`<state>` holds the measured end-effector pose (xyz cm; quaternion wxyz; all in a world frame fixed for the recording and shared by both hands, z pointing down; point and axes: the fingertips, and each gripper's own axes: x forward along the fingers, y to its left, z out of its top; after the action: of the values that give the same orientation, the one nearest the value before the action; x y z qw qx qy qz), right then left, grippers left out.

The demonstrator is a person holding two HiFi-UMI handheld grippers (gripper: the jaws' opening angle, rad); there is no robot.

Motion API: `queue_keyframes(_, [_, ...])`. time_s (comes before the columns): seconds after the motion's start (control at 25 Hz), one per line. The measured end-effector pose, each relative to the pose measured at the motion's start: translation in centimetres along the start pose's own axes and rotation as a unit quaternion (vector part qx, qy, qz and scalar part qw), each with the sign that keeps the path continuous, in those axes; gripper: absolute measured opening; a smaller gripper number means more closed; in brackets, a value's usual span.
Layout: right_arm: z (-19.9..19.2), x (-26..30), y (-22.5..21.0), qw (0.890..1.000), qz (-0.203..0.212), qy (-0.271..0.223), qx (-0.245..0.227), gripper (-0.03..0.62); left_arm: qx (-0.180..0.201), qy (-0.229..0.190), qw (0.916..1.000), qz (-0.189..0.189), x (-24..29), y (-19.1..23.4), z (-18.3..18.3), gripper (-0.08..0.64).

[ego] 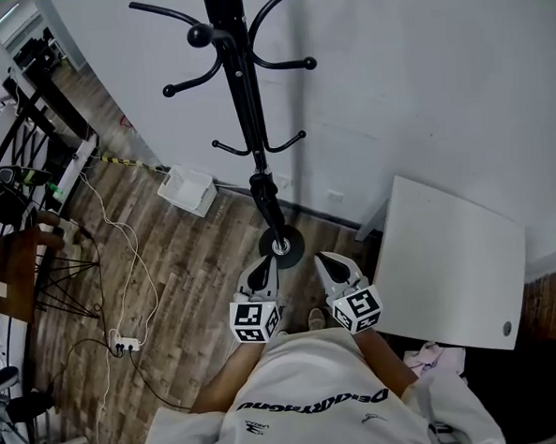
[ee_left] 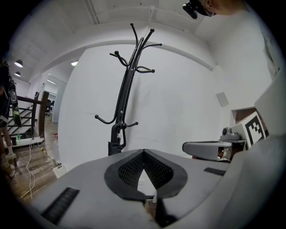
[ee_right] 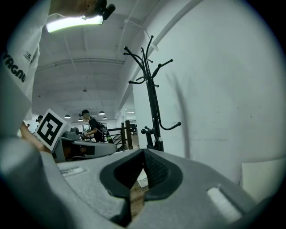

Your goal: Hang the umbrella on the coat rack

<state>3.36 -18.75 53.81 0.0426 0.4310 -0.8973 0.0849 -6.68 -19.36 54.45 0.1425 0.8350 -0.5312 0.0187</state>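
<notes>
You had both sets of jaws clenched on nothing. The left gripper (ee_left: 143,153) showed its ribbed pads meeting at the tips with only a bare gap behind them, and the right gripper (ee_right: 143,152) looked the same. You held the two side by side in front of your body, close together but apart, both aimed towards the foot of the rack.

Ahead of you stood the white wall (ego: 420,86), with the wooden floor (ego: 187,269) running out to your left. To your right a white cabinet (ego: 450,262) sat against that wall.

The black coat rack (ego: 242,87) rose straight in front of you, close to the wall, and its round base (ego: 281,247) lay just beyond your gripper tips. The umbrella (ego: 267,203) was already on it. Black and folded, it hung flat against the pole (ee_left: 121,96) just under the lower hooks (ee_left: 105,120), with its bottom end near the base. You could not have told from these views which hook carried it.

Left of the rack, a small white box (ego: 188,190) lay on the floor by the wall. Nearer you, on the left, a white power strip (ego: 126,345) lay with its cable trailing.
</notes>
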Motion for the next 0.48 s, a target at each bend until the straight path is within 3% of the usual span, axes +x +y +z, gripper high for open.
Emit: queue_keyframes(0.48, [-0.39,0.4,0.04,1.0,-0.003,0.005,-0.002,-0.003,0.002,0.001,1.0,0.003,-0.34,0.45,-0.21,-0.003])
